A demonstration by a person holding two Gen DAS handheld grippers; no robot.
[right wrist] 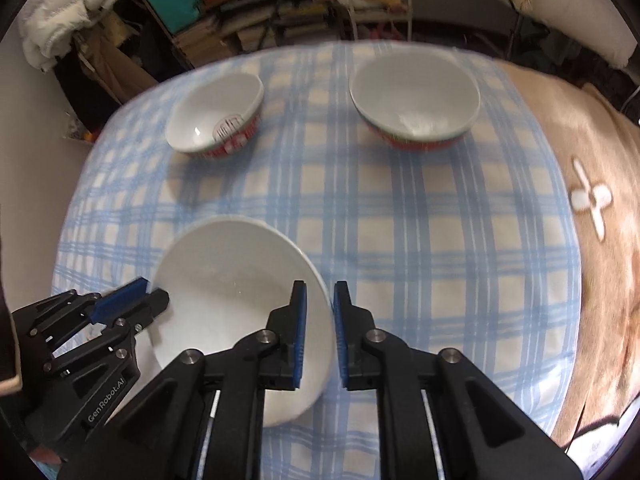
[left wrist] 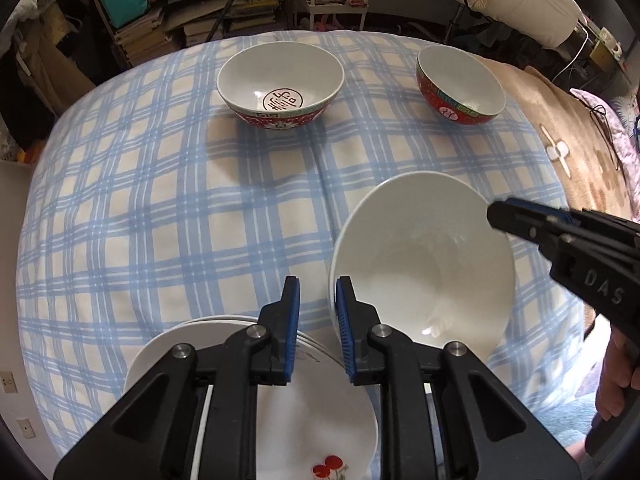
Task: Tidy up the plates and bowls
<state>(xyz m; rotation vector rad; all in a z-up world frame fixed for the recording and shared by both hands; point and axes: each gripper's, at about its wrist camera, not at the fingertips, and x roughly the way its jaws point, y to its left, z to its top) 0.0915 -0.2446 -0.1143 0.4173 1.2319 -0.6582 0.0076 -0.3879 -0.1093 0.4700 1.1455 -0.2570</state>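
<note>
A plain white bowl (left wrist: pixel 420 264) (right wrist: pixel 240 312) rests on the blue checked cloth (left wrist: pixel 160 208). My left gripper (left wrist: pixel 317 292) (right wrist: pixel 150 294) straddles its left rim, jaws slightly apart and not pressing, with cloth showing in the gap. My right gripper (right wrist: pixel 320 300) (left wrist: pixel 498 216) straddles the opposite rim, and a gap shows beside the rim. Under the left gripper lies a stack of white plates (left wrist: pixel 312 420), the top one with a cherry print. Two red-patterned bowls stand at the far side: one with a red character inside (left wrist: pixel 280 80) (right wrist: pixel 216 120), one further right (left wrist: pixel 460 84) (right wrist: pixel 414 96).
A brown blanket (left wrist: pixel 560 128) (right wrist: pixel 600 200) covers the surface right of the cloth. Cluttered shelves with books and boxes (left wrist: pixel 180 20) stand beyond the far edge. A person's hand (left wrist: pixel 616 368) holds the right gripper's handle.
</note>
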